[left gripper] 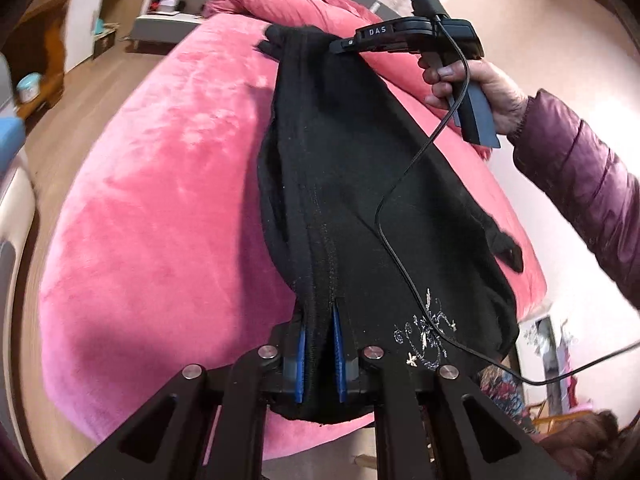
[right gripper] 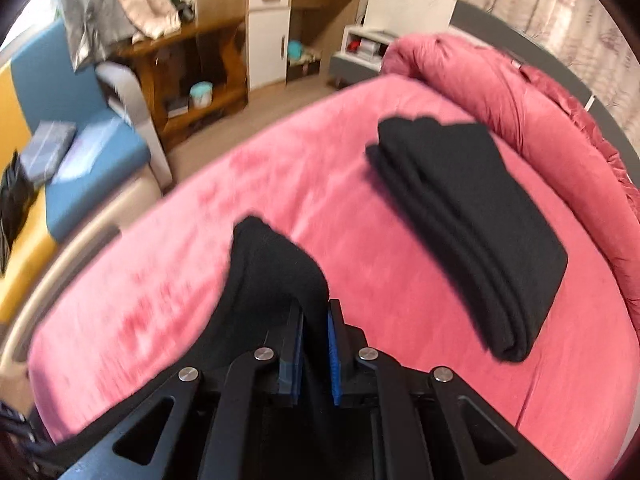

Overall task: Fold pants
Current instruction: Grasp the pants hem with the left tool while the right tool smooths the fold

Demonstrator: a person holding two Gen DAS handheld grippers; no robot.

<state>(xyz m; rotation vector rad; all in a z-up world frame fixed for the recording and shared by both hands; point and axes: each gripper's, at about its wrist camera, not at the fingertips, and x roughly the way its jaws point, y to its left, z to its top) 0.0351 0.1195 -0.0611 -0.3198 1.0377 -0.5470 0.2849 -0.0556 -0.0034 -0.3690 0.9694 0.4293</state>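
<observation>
Black pants (left gripper: 360,180) with a pale embroidered motif hang stretched between both grippers above the pink bed (left gripper: 160,200). My left gripper (left gripper: 318,308) is shut on the near end, a seam pinched between its blue pads. At the top of the left wrist view, a hand in a purple sleeve holds my right gripper (left gripper: 340,46), whose tip pinches the far end. In the right wrist view, the right gripper (right gripper: 316,308) is shut on a bunch of the black pants (right gripper: 272,264) that rises to the left of its pads.
A second black garment (right gripper: 468,232) lies folded on the bed toward the right. Behind it a rolled pink duvet (right gripper: 500,92) runs along the headboard. A black cable (left gripper: 400,200) drapes over the pants. A wooden shelf (right gripper: 192,76) and a blue seat (right gripper: 92,160) stand beyond the bed.
</observation>
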